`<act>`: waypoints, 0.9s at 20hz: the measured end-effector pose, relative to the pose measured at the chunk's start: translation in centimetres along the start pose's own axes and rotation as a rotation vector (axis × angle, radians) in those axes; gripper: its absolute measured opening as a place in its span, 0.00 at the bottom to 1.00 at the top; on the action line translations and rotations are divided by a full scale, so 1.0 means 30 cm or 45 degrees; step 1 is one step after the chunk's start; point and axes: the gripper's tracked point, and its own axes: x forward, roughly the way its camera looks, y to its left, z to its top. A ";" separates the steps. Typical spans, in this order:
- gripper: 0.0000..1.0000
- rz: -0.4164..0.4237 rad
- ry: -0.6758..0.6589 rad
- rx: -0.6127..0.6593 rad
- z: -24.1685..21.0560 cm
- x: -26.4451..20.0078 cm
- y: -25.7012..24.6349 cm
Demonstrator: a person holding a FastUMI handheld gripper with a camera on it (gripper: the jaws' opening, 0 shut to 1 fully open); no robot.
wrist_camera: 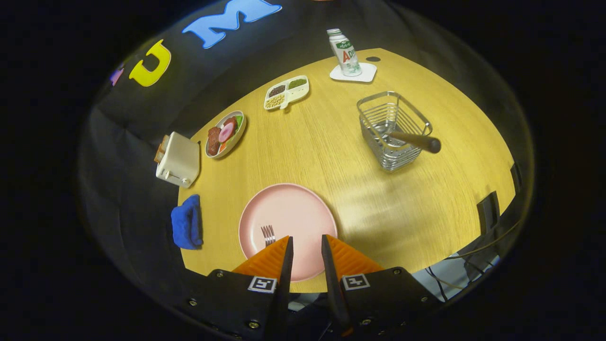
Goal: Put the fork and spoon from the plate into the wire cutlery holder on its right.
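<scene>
Gripper (pixel 307 246) is hovering part-open, gripping nothing, over the plate (pixel 303 208); it should be straddling the fork (pixel 268 234) squarely

Bare tabletop (pixel 331 142) between plate (pixel 303 203), holder (pixel 393 130).

Table (pixel 331 142) layout, seen along the gripper (pixel 307 241).

The plate (pixel 293 213) lies just ahead of the parted, empty fingers; a fork (pixel 268 234) rests on it, its tines beside the left finger. Left of the plate is a cloth (pixel 187 221), and beyond that a toaster (pixel 178 159). A food plate (pixel 225 133) and a divided dish (pixel 286 92) sit farther back. The holder (pixel 393 129) stands right of the plate, a spoon (pixel 412 139) leaning in it. Behind it, a bottle (pixel 344 52) stands on a coaster (pixel 365 75).
</scene>
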 end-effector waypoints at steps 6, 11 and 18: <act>0.36 0.029 0.092 -0.032 -0.088 0.063 0.069; 0.36 0.034 0.162 -0.081 -0.146 0.111 0.106; 0.36 0.043 0.273 -0.147 -0.247 0.164 0.156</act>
